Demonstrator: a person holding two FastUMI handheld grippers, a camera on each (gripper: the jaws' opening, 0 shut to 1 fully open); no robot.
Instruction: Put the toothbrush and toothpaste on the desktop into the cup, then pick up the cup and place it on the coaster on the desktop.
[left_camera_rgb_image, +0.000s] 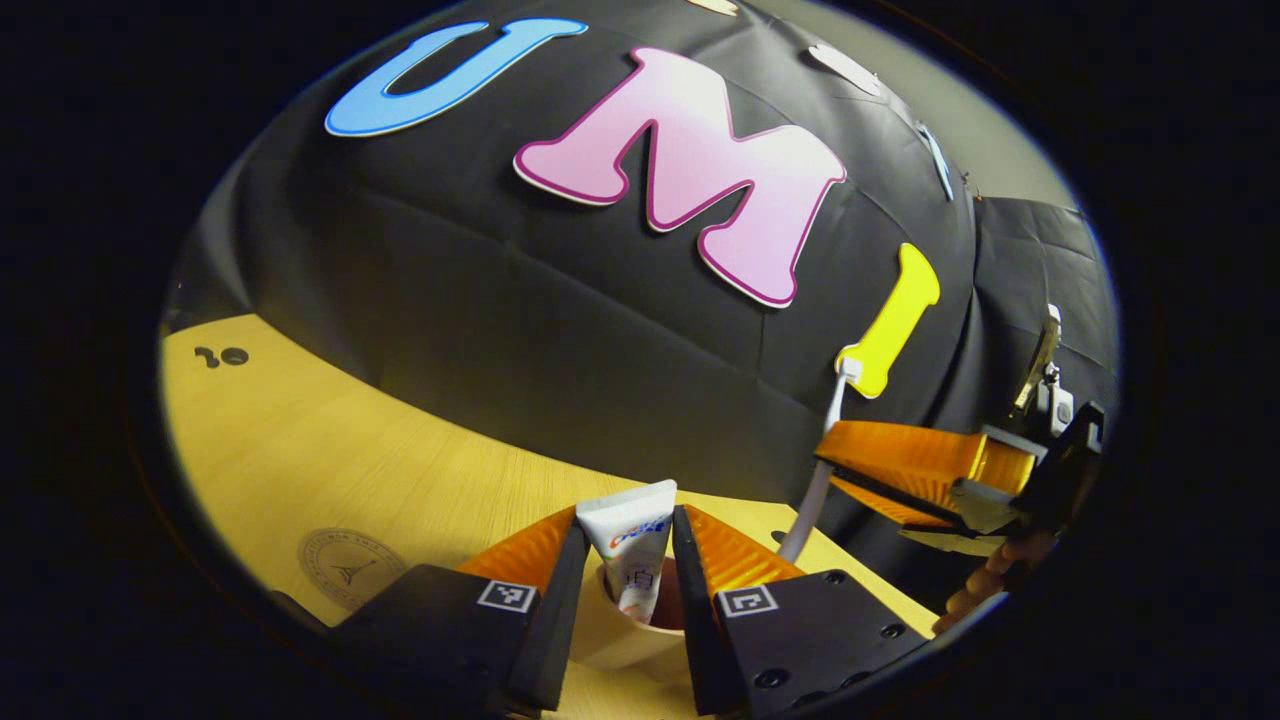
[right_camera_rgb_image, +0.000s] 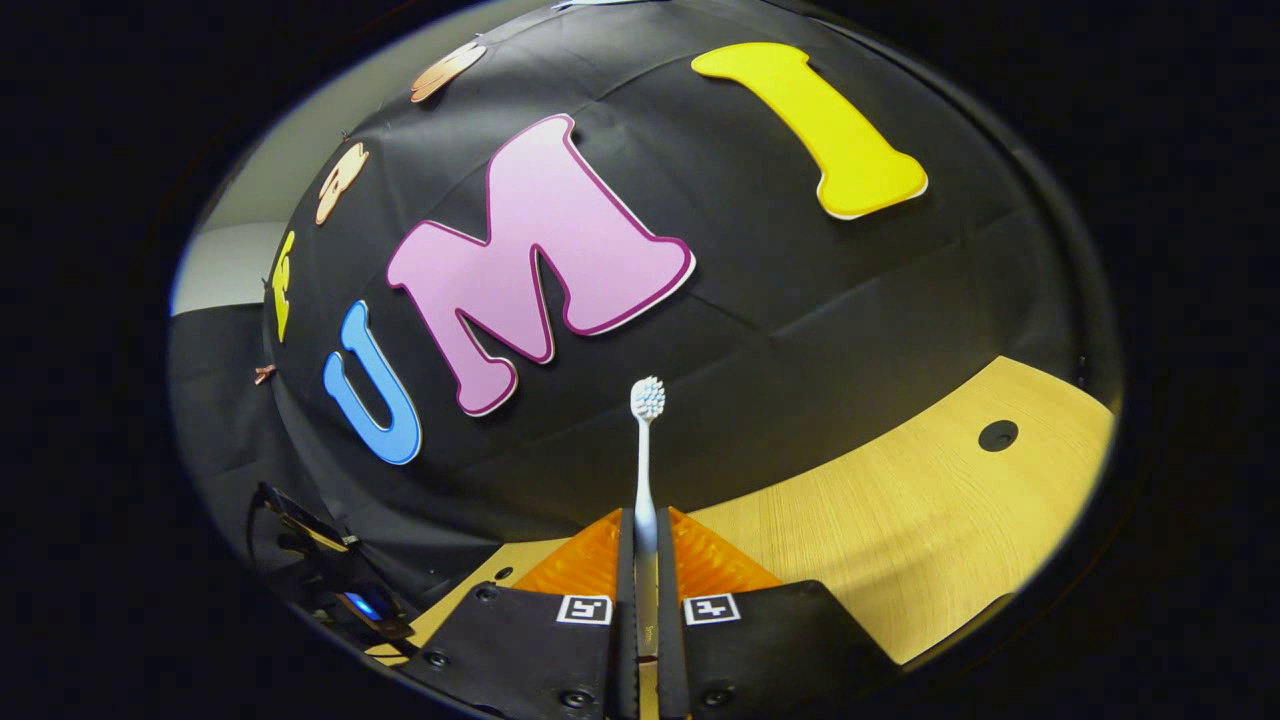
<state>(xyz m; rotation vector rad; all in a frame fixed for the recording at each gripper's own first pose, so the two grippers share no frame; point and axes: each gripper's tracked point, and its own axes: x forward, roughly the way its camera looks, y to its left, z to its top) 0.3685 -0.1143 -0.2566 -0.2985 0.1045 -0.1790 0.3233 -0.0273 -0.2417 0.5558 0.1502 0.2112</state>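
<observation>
- Two items are in play: a white squeeze tube of toothpaste (left_camera_rgb_image: 630, 545) with a flat crimped end and coloured print, and a slim white plastic toothbrush (right_camera_rgb_image: 645, 470) with pale bristles on a small head.
- The tube stands crimp-up between the left tool (left_camera_rgb_image: 628, 560) fingers, which sit narrowly apart and appear to press its two sides. Its lower end dips into the pale round cup (left_camera_rgb_image: 625, 635) directly beneath, toward 6 o'clock in the left gripper view.
- The toothbrush stands upright, head at 12 o'clock, its handle pinched in the nearly closed right tool (right_camera_rgb_image: 645, 580). In the left gripper view this tool hangs at about 3 o'clock, near the cup.
- Risks, as I judge them: released off-centre, the tube could lean on the rim and tip the light cup; the long brush, lowered at a slant, might strike the tube or rim.
- The pale wooden worktop (left_camera_rgb_image: 330, 440) carries a round printed coaster (left_camera_rgb_image: 350, 568) at 8 o'clock.
</observation>
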